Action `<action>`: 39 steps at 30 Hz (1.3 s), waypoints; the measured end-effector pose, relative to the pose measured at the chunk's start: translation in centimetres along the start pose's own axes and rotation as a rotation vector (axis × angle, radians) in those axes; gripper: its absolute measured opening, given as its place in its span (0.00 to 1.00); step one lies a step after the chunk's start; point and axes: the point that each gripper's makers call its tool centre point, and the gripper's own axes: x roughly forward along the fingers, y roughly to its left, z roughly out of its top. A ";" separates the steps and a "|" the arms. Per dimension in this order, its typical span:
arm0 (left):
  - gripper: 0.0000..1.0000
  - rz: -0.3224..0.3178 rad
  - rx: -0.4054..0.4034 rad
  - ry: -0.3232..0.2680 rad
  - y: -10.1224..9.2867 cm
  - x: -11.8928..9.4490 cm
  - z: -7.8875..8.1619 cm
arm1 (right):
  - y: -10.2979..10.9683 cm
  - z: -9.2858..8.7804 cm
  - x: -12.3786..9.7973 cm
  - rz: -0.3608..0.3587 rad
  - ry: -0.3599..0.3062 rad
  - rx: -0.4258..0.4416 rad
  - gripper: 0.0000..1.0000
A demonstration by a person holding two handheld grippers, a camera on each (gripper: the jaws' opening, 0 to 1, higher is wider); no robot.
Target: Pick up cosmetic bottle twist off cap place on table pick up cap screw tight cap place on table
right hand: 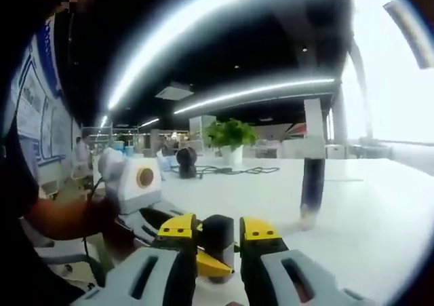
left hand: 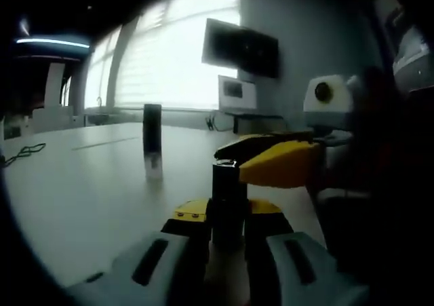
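while the left tool (left hand: pixel 229 248) looks forward along its own jaws, they stand clamped on the dark bottle (left hand: pixel 228 207), which rises upright between the yellow tips. the other tool (left hand: pixel 278 162) comes in from the right at the height of the bottle's top, its yellow tip touching or just beside the neck; whether it grips anything there i cannot tell from this side. farther out on the pale surface (left hand: pixel 88 190), toward the window edge, stands a tall dark cap (left hand: pixel 152 140), upright and well apart from the bottle. a monitor (left hand: pixel 241 47) hangs on the wall beyond.

seen from the right tool (right hand: pixel 218 241), its yellow tips sit close on either side of a small dark round top (right hand: pixel 218 233), apparently clamped on the bottle's neck, though the contact is too dim to be sure. the left tool (right hand: pixel 146 214) reaches in from the left, beneath. the cap (right hand: pixel 312 182) stands upright ahead and to the right, toward the window-side edge, and a plant (right hand: pixel 230 135) sits far off.

judging by this, the cap looks already off. the right tool is the free one to fetch it, the bottle's long axis kept vertical in the left.
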 end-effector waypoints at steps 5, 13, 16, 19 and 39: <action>0.09 0.006 0.007 0.001 0.0 0.0 0.0 | -0.3 0.0 0.5 -0.074 -0.001 -0.027 0.18; 0.09 0.007 -0.005 0.001 0.0 0.0 0.0 | -0.3 0.1 0.9 -0.123 0.005 -0.061 0.16; 0.09 0.006 -0.008 0.001 0.0 0.0 0.0 | -0.4 0.1 0.9 -0.128 0.012 -0.047 0.14; 0.09 0.005 -0.011 0.001 -0.1 0.1 0.1 | -0.4 0.1 0.8 -0.134 0.026 -0.044 0.14; 0.09 -0.003 0.000 0.005 0.3 0.2 -0.1 | -0.1 -0.1 0.8 -0.019 0.058 -0.059 0.11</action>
